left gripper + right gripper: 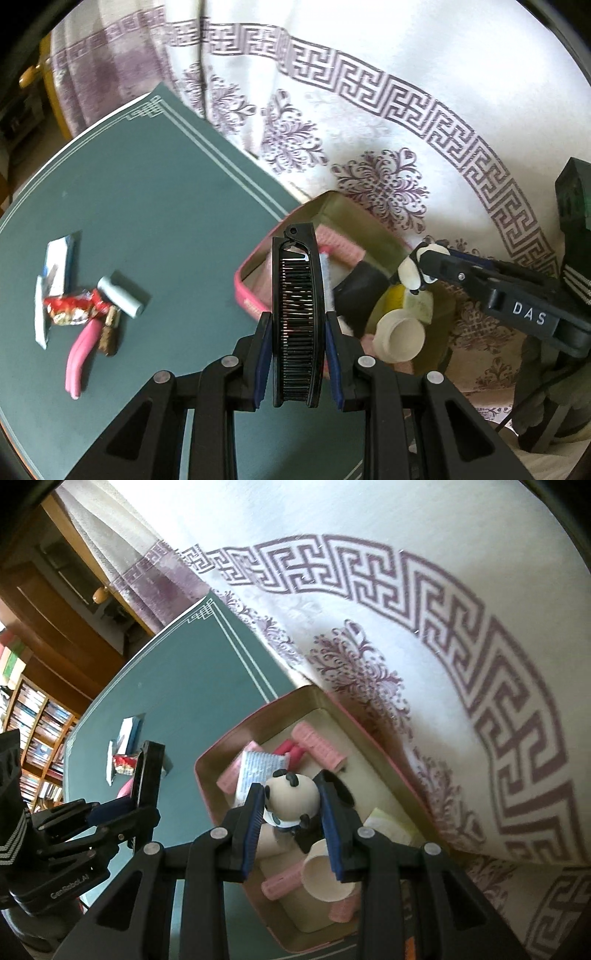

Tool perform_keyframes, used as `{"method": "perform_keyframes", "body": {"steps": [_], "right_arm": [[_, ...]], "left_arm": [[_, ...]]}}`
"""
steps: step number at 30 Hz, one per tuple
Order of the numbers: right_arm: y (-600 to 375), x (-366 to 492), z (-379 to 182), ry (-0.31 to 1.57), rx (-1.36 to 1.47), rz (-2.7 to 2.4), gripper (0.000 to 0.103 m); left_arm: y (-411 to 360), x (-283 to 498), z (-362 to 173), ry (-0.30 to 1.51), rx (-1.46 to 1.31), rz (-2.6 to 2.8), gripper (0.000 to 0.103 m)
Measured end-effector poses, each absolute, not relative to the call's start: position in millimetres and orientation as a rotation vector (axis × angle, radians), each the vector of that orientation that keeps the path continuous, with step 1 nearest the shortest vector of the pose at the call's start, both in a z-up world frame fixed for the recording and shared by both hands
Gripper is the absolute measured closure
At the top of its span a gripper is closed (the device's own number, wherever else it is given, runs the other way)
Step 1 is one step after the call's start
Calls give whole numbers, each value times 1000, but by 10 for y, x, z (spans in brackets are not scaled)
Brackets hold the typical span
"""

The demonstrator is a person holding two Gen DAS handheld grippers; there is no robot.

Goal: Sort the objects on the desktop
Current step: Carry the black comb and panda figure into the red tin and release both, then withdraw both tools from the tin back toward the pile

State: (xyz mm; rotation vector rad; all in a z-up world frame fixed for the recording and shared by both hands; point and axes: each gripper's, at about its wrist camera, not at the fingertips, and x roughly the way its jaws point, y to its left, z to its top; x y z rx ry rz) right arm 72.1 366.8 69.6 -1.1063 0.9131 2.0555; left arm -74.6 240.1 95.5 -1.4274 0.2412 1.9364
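My left gripper (pixel 298 321) is shut on a black folding comb (pixel 298 295) and holds it upright just left of the pink-rimmed tin box (pixel 245 291). My right gripper (pixel 291 794) is shut on a panda figure (pixel 291 794) and holds it above the tin box (pixel 236 734). In the left wrist view the panda figure (pixel 412 271) hangs at the right gripper's tips over the box. The box holds pink hair rollers (pixel 319 747), a cream cup (pixel 325 875) and a blue-white packet (pixel 260 771). The left gripper with the comb (pixel 147 775) shows at the left of the right wrist view.
On the green mat (pixel 147 206) lie a pale blue cylinder (pixel 120 297), a red wrapper (pixel 72 308), a pink tool (pixel 81 356), a brown stick (pixel 109 332) and white-blue packets (pixel 55 266). A patterned white tablecloth (pixel 369 122) covers the table. A bookshelf (pixel 33 731) stands far left.
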Motion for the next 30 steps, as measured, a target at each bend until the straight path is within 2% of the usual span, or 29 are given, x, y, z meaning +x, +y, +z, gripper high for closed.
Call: {"method": "perform_keyframes", "body": {"steps": [11,12,13,14,15,30], "right_arm": [[3751,714,758,824,-1112,2055,69],[3761,712,759,820,-1113,2054,69],[3773,712,762,813,-1114,2051,69],[3787,708,758,809,-1118,2047,69],[3798,707,748,809,-1122,2041,69],[3809,636,684,822,-1157,2040,69]], "left_arm": [[2764,-761,842,219,-1419,1869,75],[2783,-777,823,205,-1428,1860,70],[2790,-790,808,196,-1435,1855,52],[2786,-800,799,188,-1435,1858,42],[2775,-805,800,181,-1428,1867,37],[2417,-908,754,152,-1465,1979,37]]}}
